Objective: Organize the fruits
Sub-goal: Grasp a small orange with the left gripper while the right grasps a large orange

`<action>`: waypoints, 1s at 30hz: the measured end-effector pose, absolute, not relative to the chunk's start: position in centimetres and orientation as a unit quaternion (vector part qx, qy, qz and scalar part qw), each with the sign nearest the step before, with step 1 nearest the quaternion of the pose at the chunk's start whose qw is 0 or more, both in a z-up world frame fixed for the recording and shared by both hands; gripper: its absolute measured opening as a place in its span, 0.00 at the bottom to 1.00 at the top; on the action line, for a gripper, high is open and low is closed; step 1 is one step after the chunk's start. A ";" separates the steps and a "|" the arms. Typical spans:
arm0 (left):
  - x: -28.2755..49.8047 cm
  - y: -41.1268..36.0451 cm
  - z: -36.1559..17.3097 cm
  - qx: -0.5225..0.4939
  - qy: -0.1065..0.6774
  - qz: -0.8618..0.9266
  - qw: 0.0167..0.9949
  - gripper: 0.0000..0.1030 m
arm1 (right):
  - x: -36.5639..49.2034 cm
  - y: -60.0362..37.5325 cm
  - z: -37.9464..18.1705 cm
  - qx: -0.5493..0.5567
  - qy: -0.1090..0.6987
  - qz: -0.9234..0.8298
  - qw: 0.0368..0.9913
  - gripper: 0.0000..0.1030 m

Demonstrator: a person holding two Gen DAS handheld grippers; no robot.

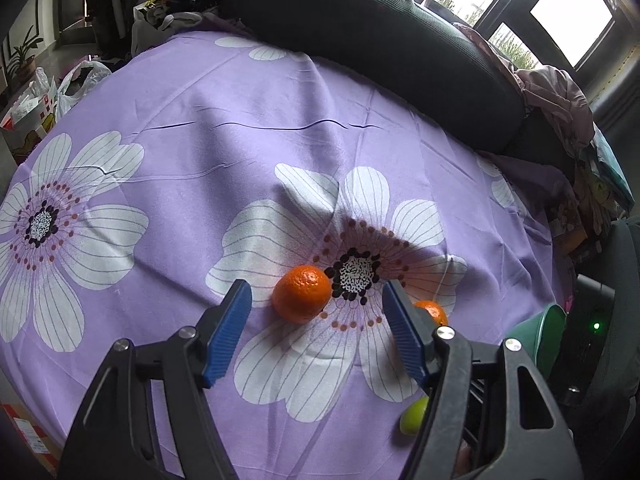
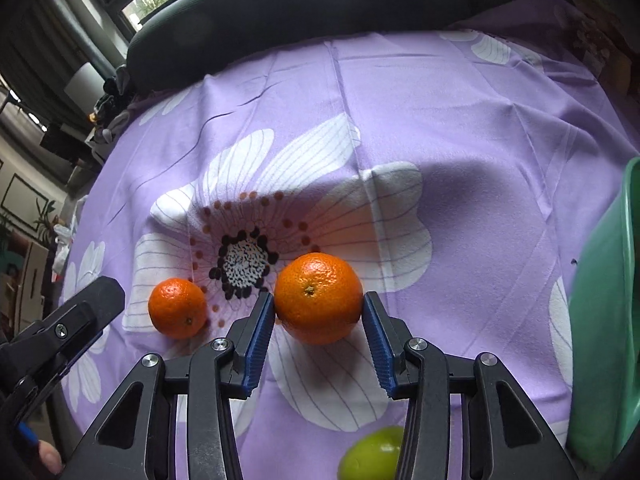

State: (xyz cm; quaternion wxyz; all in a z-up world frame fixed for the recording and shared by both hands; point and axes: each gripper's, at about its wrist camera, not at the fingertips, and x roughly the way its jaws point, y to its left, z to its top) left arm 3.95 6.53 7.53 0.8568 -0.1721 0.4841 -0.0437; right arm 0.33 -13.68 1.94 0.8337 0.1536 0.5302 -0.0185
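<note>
While the green bowl (image 2: pixel 604 320) stands right, a lime (image 2: pixel 370 454) lies nearest.

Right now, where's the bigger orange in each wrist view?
Left wrist: bigger orange at lower right, mostly hidden behind the left gripper's right finger.
Right wrist: lower centre, between the right gripper's fingers.
Shared landmark: the dark-centred white flower on the purple cloth, beside it in both.

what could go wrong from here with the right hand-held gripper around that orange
The right hand-held gripper touches the big orange only at its widest sides, so the round fruit may squirt out. The small orange and the lime lie close by on the soft cloth; a slip could roll them.
</note>
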 end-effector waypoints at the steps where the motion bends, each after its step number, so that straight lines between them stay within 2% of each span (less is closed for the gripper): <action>1: 4.0 6.2 7.5 -0.170 0.486 -0.048 0.856 0.65 | 0.0 -14.1 2.0 0.154 0.535 -0.021 0.830 0.46; 9: 3.7 3.8 7.3 -0.139 0.488 -0.069 0.859 0.65 | -1.2 -15.0 1.8 0.144 0.559 -0.015 0.816 0.46; 19: 3.5 2.8 7.1 -0.125 0.492 -0.068 0.859 0.64 | -2.6 -16.2 5.6 0.131 0.491 -0.059 0.859 0.46; 23: 3.4 1.9 7.0 -0.118 0.497 -0.088 0.855 0.64 | -2.9 -17.6 6.6 0.170 0.458 -0.049 0.871 0.46; 30: 3.2 -0.2 6.6 -0.092 0.510 -0.131 0.845 0.60 | -2.7 -18.8 6.2 0.230 0.453 -0.022 0.861 0.46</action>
